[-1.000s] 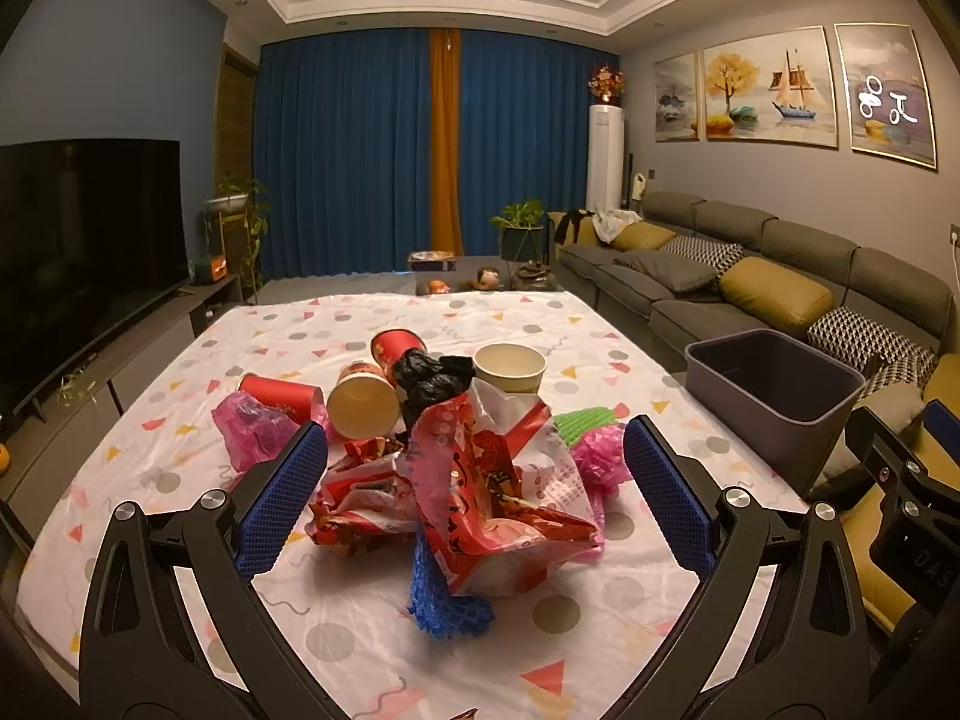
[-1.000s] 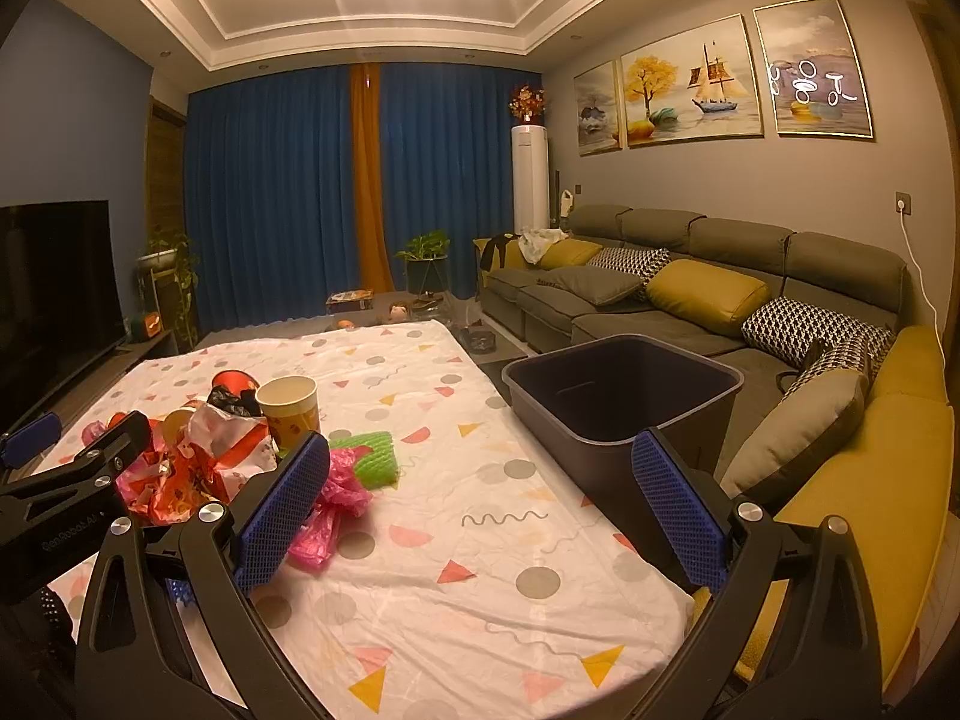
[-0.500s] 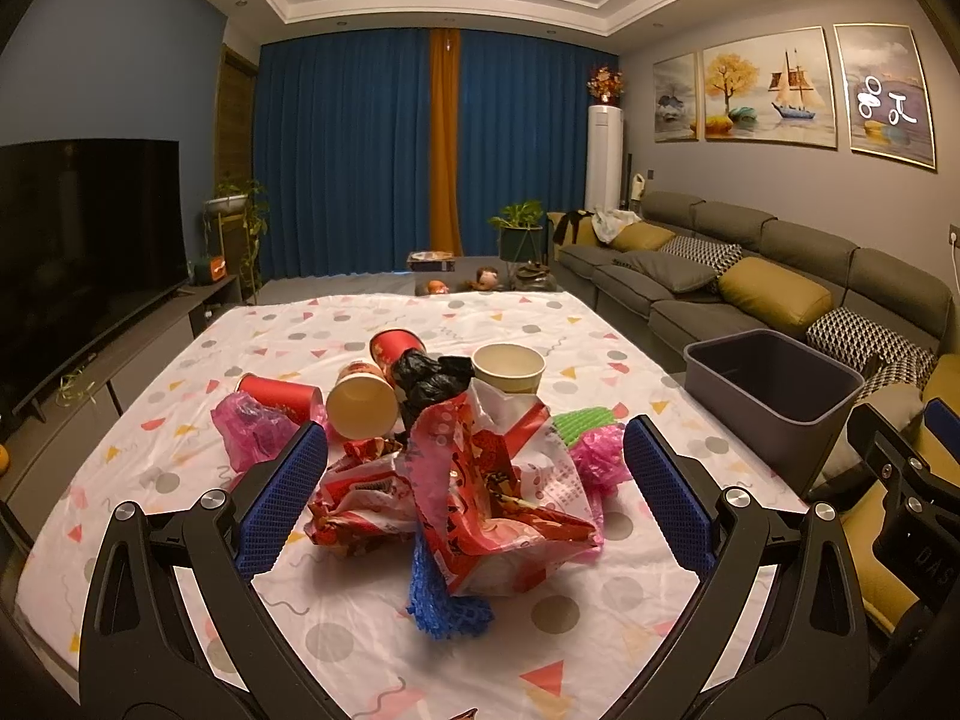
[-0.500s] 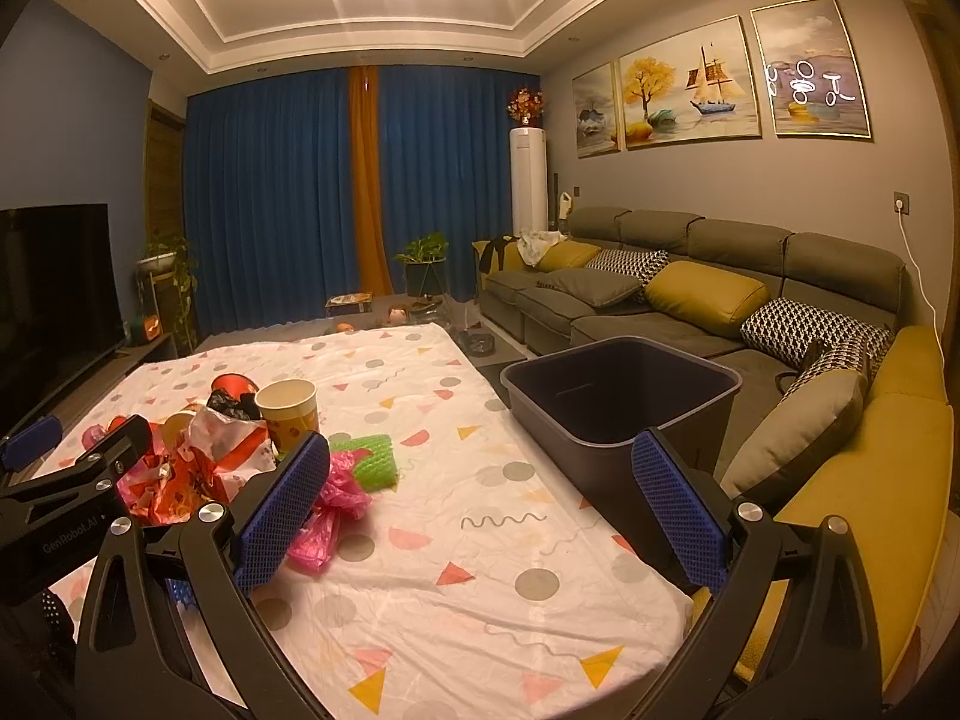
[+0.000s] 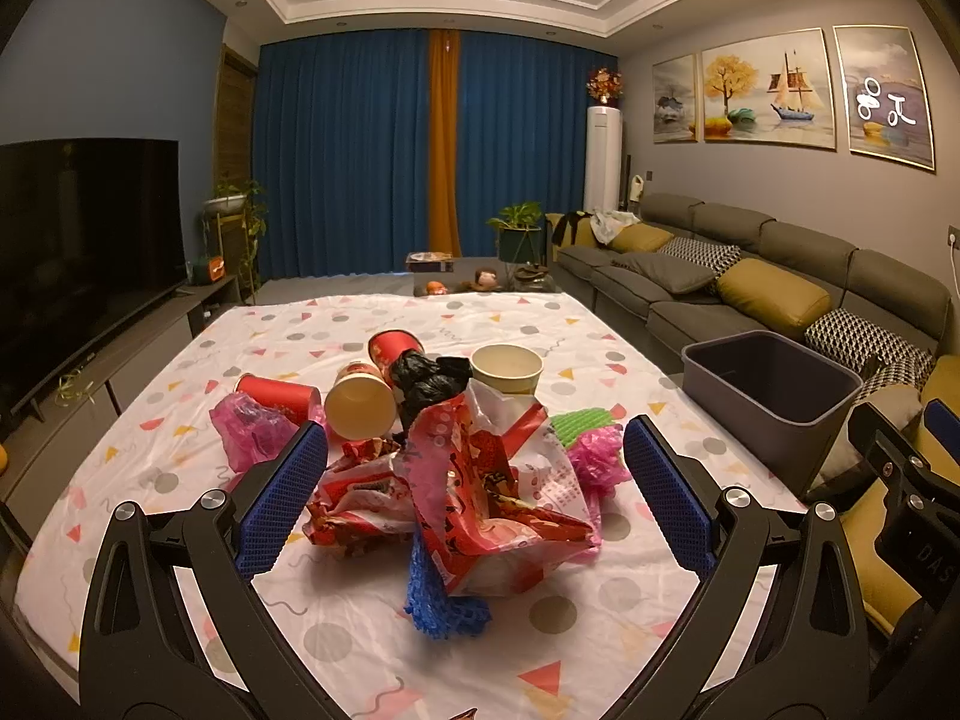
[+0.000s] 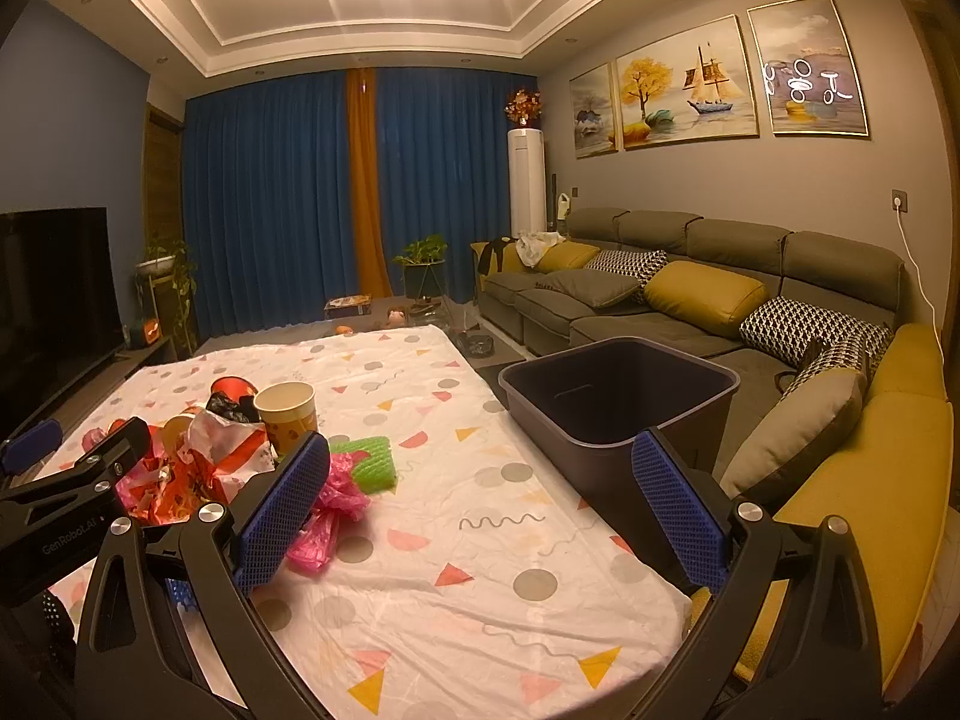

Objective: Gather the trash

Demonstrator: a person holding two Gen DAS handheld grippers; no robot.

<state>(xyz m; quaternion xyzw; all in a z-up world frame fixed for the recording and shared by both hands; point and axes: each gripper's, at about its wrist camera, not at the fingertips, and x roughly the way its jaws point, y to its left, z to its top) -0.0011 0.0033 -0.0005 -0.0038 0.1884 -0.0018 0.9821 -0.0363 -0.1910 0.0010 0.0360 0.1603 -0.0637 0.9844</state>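
Observation:
A heap of trash lies mid-table: a red and white crumpled wrapper [image 5: 474, 492], blue foam net [image 5: 441, 594], black bag [image 5: 429, 381], pink bags [image 5: 255, 429], green foam net [image 5: 579, 420], and several paper cups, one upright [image 5: 507, 367]. A grey bin [image 5: 774, 396] stands at the table's right edge; it also shows in the right wrist view [image 6: 618, 396]. My left gripper [image 5: 474, 498] is open, its jaws either side of the wrapper, above the table. My right gripper [image 6: 480, 516] is open and empty above bare cloth, right of the heap [image 6: 198, 468].
The table wears a white patterned cloth [image 6: 456, 540]. A grey sofa with yellow cushions [image 6: 690, 300] runs along the right. A TV [image 5: 78, 240] on a low cabinet is at the left. Blue curtains and plants are at the back.
The right wrist view has tilted slightly upward. The left gripper and the trash have not visibly moved.

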